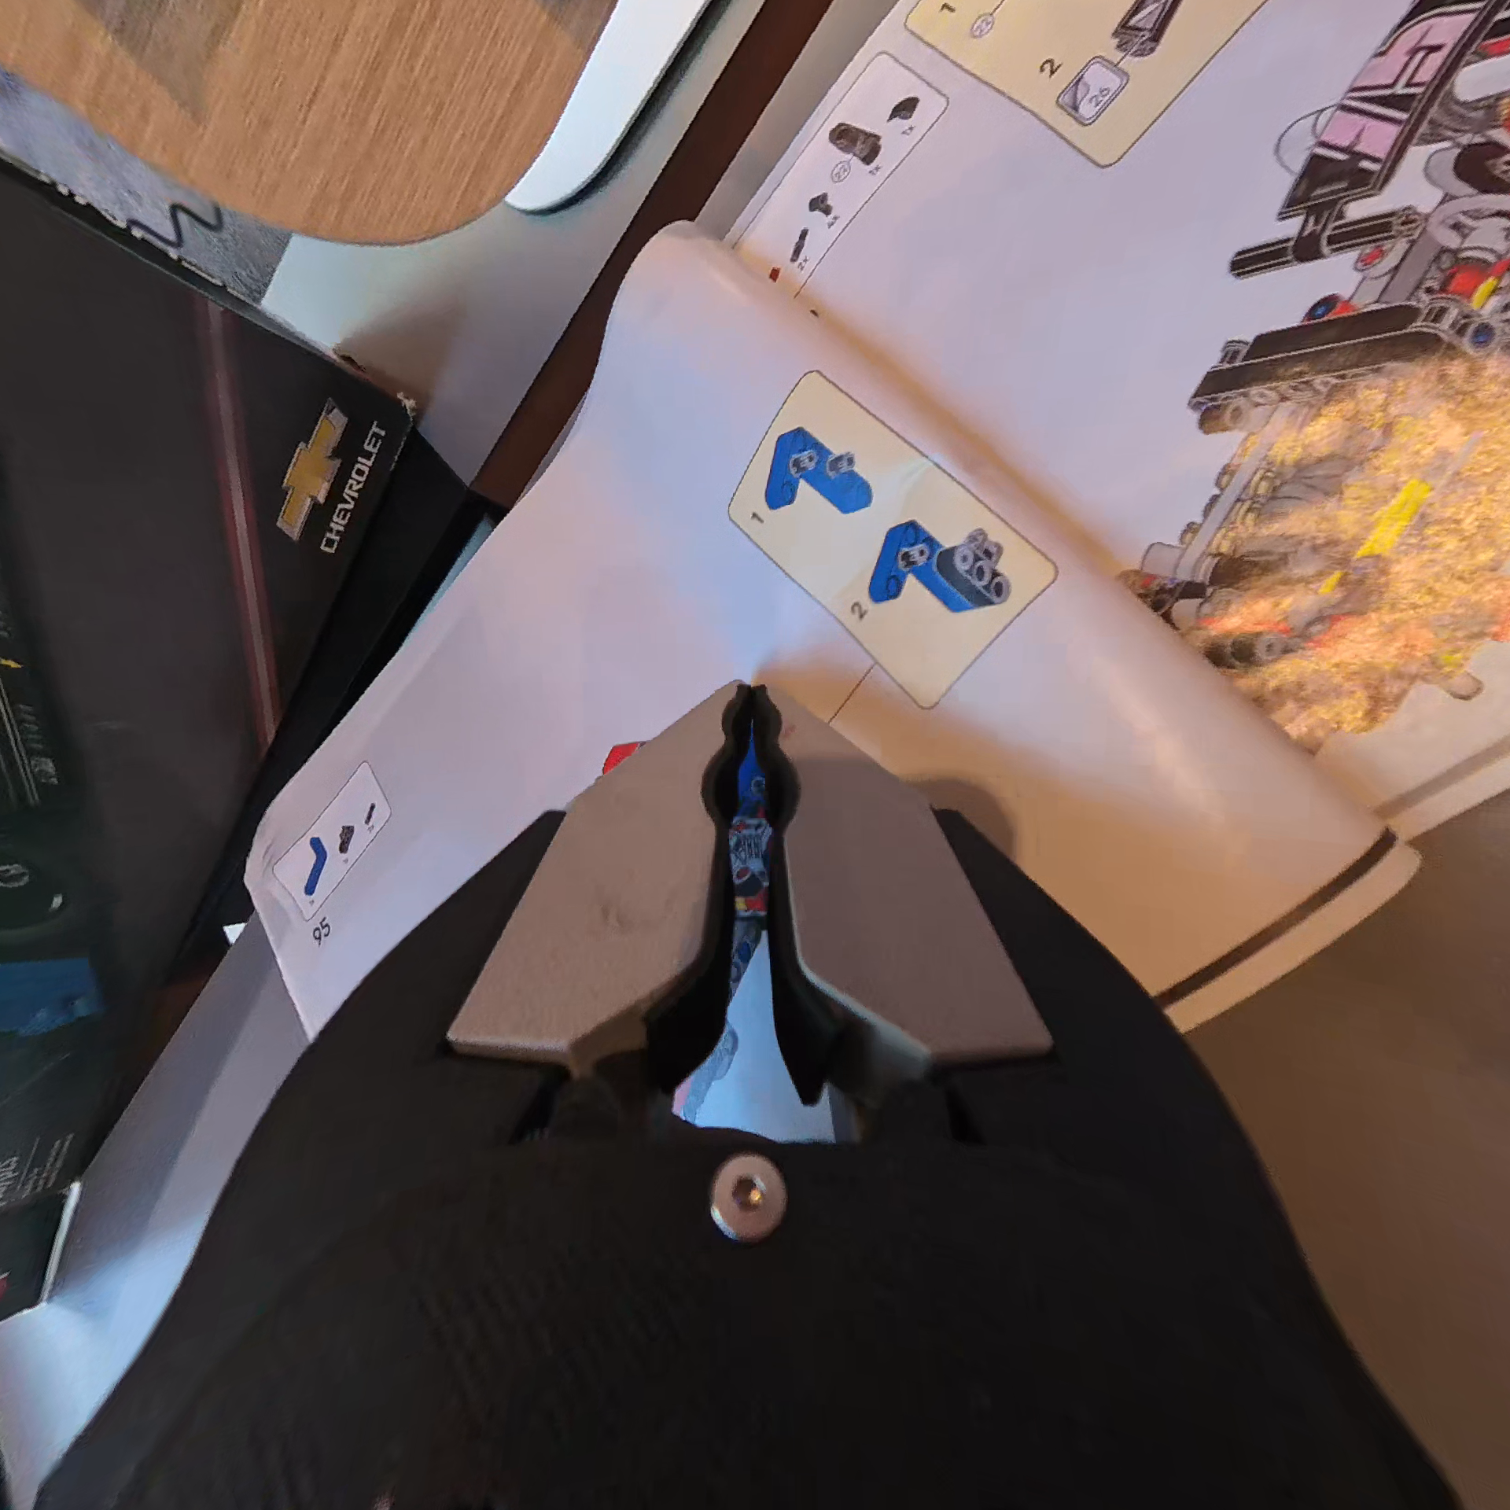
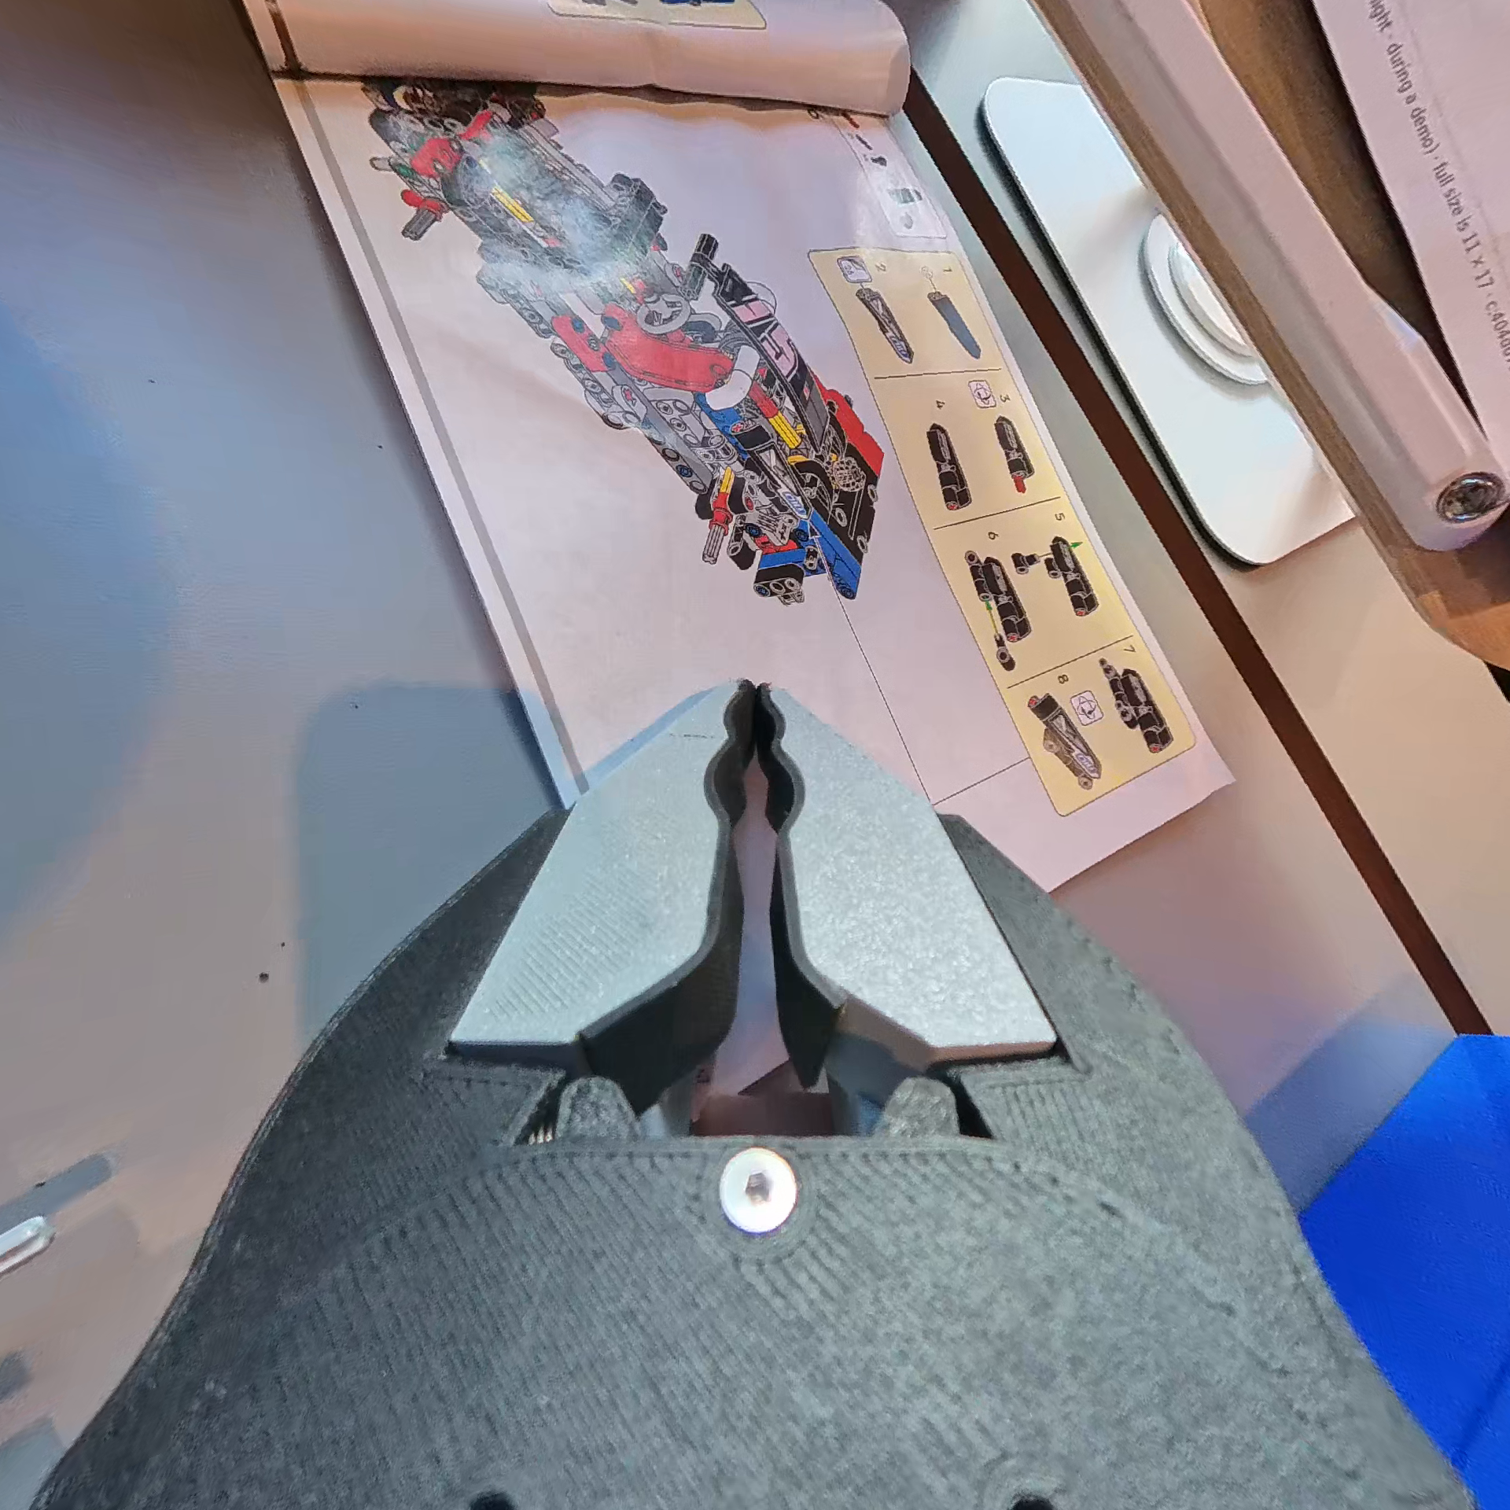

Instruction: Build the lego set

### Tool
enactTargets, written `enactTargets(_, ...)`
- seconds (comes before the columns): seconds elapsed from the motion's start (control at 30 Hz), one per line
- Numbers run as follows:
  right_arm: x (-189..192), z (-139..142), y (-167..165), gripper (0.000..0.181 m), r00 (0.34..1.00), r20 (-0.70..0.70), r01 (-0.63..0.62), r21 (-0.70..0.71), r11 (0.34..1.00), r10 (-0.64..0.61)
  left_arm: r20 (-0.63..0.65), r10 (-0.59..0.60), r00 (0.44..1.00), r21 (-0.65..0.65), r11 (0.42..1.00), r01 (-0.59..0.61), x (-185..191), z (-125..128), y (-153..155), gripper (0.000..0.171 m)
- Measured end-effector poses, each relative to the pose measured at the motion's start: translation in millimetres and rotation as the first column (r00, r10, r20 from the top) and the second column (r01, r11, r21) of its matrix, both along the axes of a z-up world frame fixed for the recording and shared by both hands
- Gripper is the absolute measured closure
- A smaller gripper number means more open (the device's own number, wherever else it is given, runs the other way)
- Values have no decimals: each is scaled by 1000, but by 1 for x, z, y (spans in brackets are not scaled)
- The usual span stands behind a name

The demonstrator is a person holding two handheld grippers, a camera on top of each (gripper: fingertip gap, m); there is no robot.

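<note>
The open instruction booklet (image 1: 621,621) lies on the grey table. In the left wrist view its left page bulges up in a curl and bears a cream step box with blue parts (image 1: 891,535). My left gripper (image 1: 750,693) is shut, its tips close over this page; nothing shows between the tips. Printed colours of the page show through the gap lower down. In the right wrist view the booklet's other page (image 2: 654,572) shows a drawing of the model and a cream strip of steps (image 2: 997,531). My right gripper (image 2: 753,688) is shut and empty above this page's near edge.
A black set box (image 1: 163,572) lies left of the booklet. A wooden board (image 1: 310,106) and a silver stand base (image 2: 1144,327) sit beyond the table's dark edge strip. A blue object (image 2: 1422,1242) is at the right. Bare grey table (image 2: 204,572) lies left of the page. One gripper's finger ends stand about 25 centimetres off the other's. The silver stand base (image 2: 1144,327) is about equally far from each gripper, around 25 centimetres.
</note>
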State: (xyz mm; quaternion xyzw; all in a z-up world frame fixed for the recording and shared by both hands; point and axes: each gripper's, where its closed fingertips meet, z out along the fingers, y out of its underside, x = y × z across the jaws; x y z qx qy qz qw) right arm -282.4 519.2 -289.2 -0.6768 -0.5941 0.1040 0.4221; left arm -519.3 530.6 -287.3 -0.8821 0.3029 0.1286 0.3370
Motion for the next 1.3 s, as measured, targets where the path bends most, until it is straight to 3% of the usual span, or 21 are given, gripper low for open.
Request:
enactTargets(0.1,1,0,0,181,1000,-3,-1,-6,1000,1,57,28,998,-18,999,-27,-2,0,-1,171)
enactTargets(0.33,1,0,0,181,1000,-14,-2,-24,1000,2,2,60,998,3,998,-60,-6,3,-2,171)
enactTargets(0.67,1,1,0,181,1000,-3,-2,10,1000,2,80,194,978,56,979,-198,-55,63,-54,171)
enactTargets(0.77,1,1,0,181,1000,5,-1,23,1000,1,154,128,980,100,985,-144,-15,71,-31,171)
enactTargets(0.83,1,1,0,181,1000,1,-1,15,1000,1,222,46,974,84,994,-66,38,65,-1,146)
enactTargets(0.87,1,1,0,181,1000,-3,-1,8,1000,1,231,3,973,81,996,-22,63,59,14,153)
enactTargets(0.97,1,1,0,181,1000,-6,-1,1,1000,1,111,-34,993,51,998,28,93,33,51,144)
enactTargets(1.0,1,1,0,181,1000,-6,-2,1,1000,2,54,-7,999,44,999,5,88,26,60,143)
enactTargets(1.1,1,1,0,181,1000,-10,-2,-10,1000,2,-140,59,988,88,995,-47,53,18,78,171)
enactTargets(1.17,1,1,0,181,1000,-15,-3,-24,1000,3,-161,35,986,114,993,-16,44,19,80,171)
enactTargets(1.23,1,1,0,181,1000,-19,-4,-31,999,3,-263,61,963,108,994,-33,24,17,79,171)
enactTargets(1.3,1,1,0,181,1000,-19,-4,-31,999,3,-258,62,964,93,995,-39,12,7,78,171)
